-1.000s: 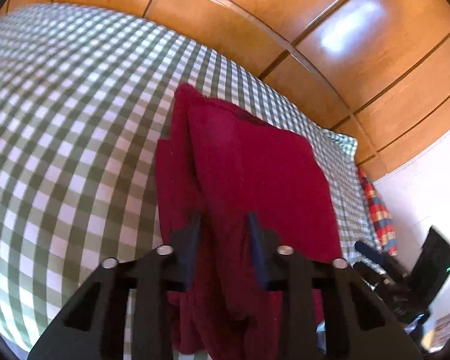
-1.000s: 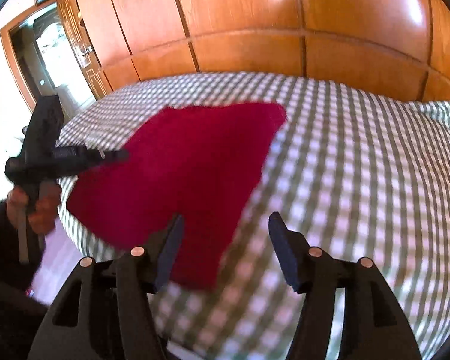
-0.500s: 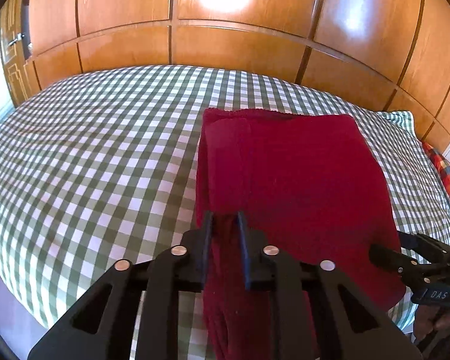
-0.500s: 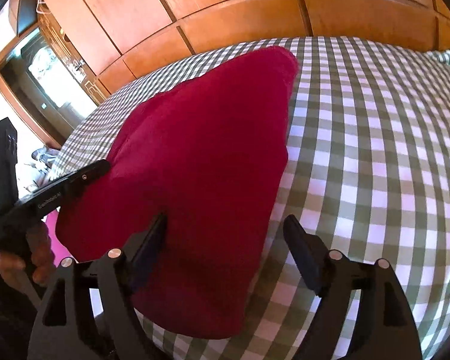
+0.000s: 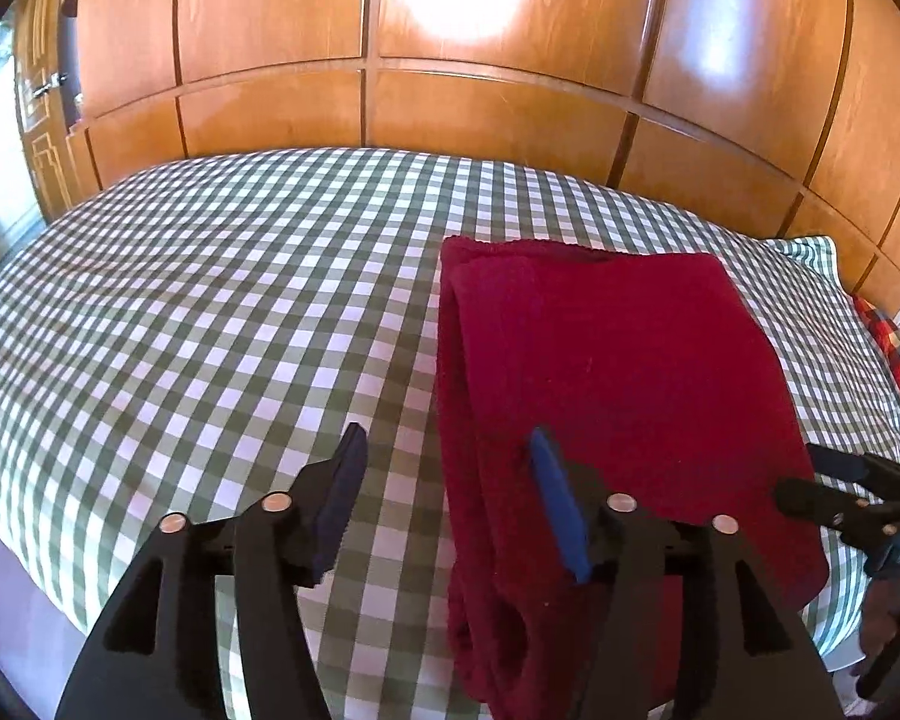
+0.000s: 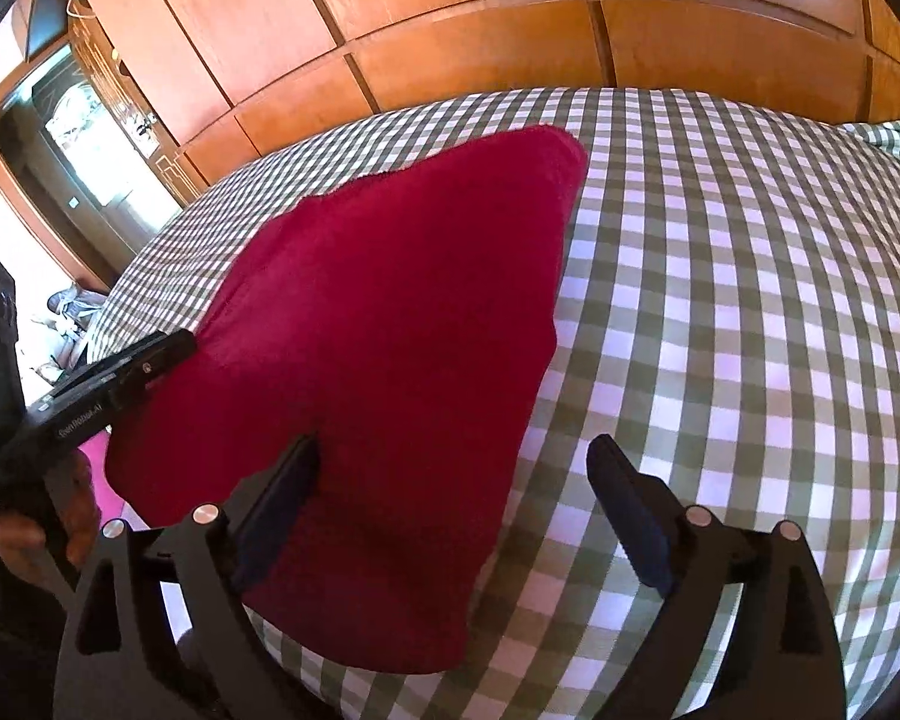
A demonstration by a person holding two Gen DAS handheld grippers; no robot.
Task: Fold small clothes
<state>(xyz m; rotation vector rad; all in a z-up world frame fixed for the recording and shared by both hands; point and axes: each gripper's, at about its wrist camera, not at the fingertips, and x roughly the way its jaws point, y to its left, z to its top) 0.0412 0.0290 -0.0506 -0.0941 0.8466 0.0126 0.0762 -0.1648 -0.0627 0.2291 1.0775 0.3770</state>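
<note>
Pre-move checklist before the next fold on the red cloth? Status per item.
1. Left gripper released: ok. Jaws are opening; the red cloth's folded left edge lies between the fingers, with no pad pressing on it.
2. Right gripper clear: ok. Jaws are opening wide over the cloth's near right edge, gripping nothing.
3. Cloth resting on the checked bedspread: ok, though its near end droops over the bed's edge.
4. Fold tidy: not ok. Layers along the left edge are offset and bunched.
5. Far corners aligned: cannot tell.
6. Grippers apart from each other: ok.
</note>
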